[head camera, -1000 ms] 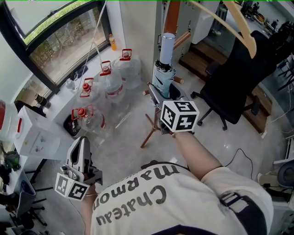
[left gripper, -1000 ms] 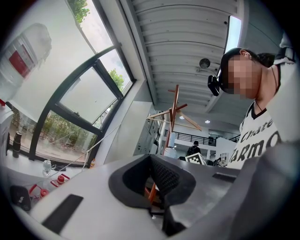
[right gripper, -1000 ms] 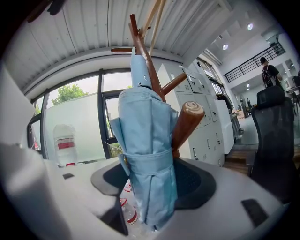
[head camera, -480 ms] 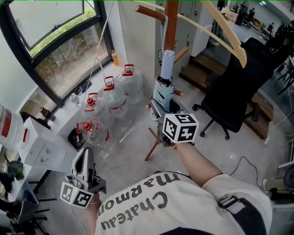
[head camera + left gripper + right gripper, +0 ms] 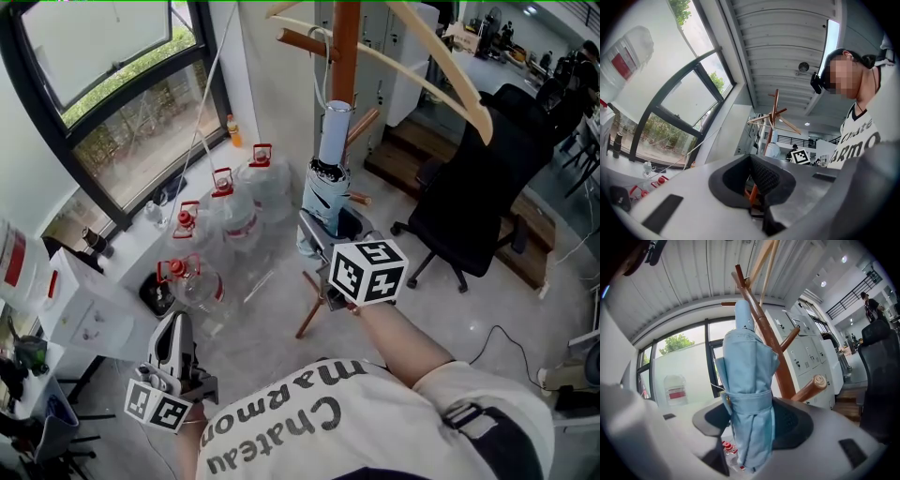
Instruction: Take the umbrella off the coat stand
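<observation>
A folded light-blue umbrella (image 5: 323, 192) stands upright against the brown pole of the coat stand (image 5: 345, 37). My right gripper (image 5: 328, 219) reaches level to it from the near side. In the right gripper view the umbrella (image 5: 747, 394) fills the gap between the pads, at its strap, and my right gripper (image 5: 750, 427) is shut on it. The coat stand (image 5: 776, 357) rises just behind, with a peg at the right. My left gripper (image 5: 169, 330) hangs low at the left, far from the stand, fingers together and holding nothing. In its own view the left gripper (image 5: 752, 187) faces the distant stand.
Several clear water jugs with red caps (image 5: 242, 183) stand on the floor left of the stand, under the window. A black office chair (image 5: 478, 178) is to the right. A wooden hanger (image 5: 422, 66) hangs off the stand's top. A white cabinet (image 5: 89, 300) is at the left.
My right gripper has closed on the umbrella and risen a little with it along the pole. The left gripper has stayed where it was.
</observation>
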Demonstrator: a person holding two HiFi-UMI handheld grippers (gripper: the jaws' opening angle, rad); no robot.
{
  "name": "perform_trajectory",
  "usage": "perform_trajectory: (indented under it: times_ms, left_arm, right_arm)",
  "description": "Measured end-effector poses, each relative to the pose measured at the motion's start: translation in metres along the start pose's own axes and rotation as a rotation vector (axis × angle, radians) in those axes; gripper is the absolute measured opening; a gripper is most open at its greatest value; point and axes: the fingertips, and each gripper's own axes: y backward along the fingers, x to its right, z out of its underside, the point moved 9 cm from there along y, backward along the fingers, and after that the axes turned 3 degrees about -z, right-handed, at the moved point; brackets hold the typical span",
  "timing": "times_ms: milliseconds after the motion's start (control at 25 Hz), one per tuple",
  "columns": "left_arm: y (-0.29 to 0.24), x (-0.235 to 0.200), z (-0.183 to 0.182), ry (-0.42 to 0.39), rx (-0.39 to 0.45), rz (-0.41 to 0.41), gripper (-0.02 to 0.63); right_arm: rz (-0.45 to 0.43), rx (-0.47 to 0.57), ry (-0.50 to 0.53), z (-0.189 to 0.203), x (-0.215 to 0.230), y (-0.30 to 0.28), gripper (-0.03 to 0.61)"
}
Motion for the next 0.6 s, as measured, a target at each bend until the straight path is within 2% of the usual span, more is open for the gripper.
perform_trajectory:
  times_ms: [600]
  left_arm:
    - [0.016, 0.004, -0.005, -0.008, 0.018, -0.017, 0.023]
  right_arm:
    - [-0.068, 0.051, -0.043, -0.015, -0.018, 0.005, 0.272]
